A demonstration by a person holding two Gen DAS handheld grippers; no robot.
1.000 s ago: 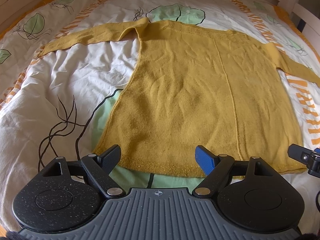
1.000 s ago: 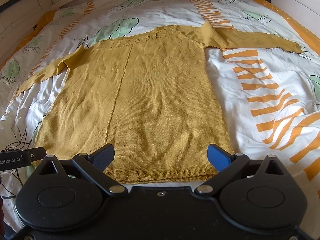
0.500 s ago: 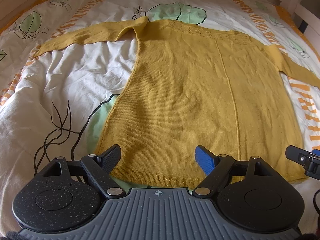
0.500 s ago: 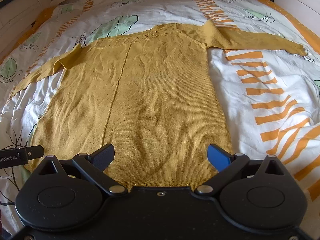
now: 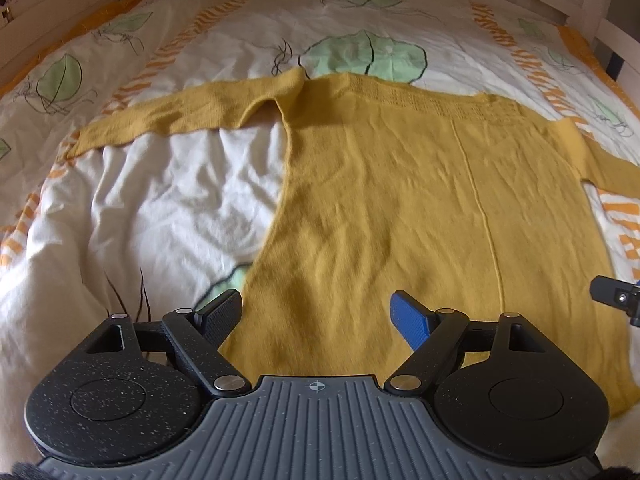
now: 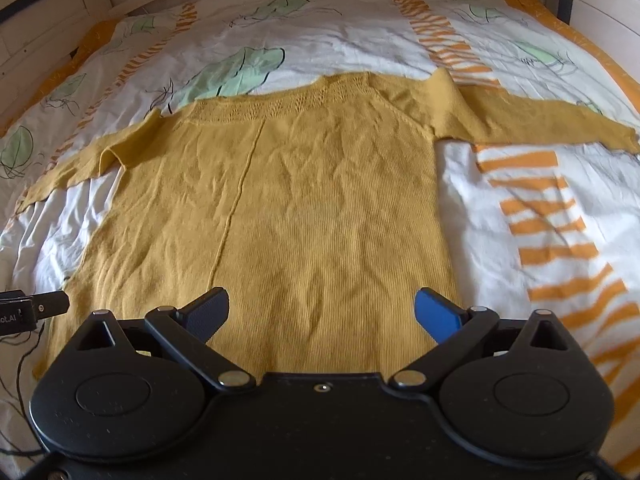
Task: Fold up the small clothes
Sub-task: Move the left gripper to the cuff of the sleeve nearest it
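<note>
A mustard-yellow knit sweater (image 5: pixel 400 208) (image 6: pixel 304 200) lies flat on the bed, both sleeves spread out sideways and the neckline at the far side. My left gripper (image 5: pixel 318 314) hangs open over the sweater's lower left part, near its left side edge, with nothing between the fingers. My right gripper (image 6: pixel 322 308) is open above the lower right part, close to the right side edge, holding nothing. The hem is hidden under both gripper bodies. Each gripper's tip shows at the edge of the other's view.
The sweater rests on a rumpled white duvet (image 5: pixel 168 200) (image 6: pixel 540 208) printed with green leaves and orange stripes. A pale wooden bed frame (image 6: pixel 592 4) rims the far side and right. The left sleeve (image 5: pixel 180 116) and right sleeve (image 6: pixel 540 124) reach toward the bed's sides.
Both grippers have moved forward over the sweater, from just before the hem to above its lower body. Their jaws stayed open.
</note>
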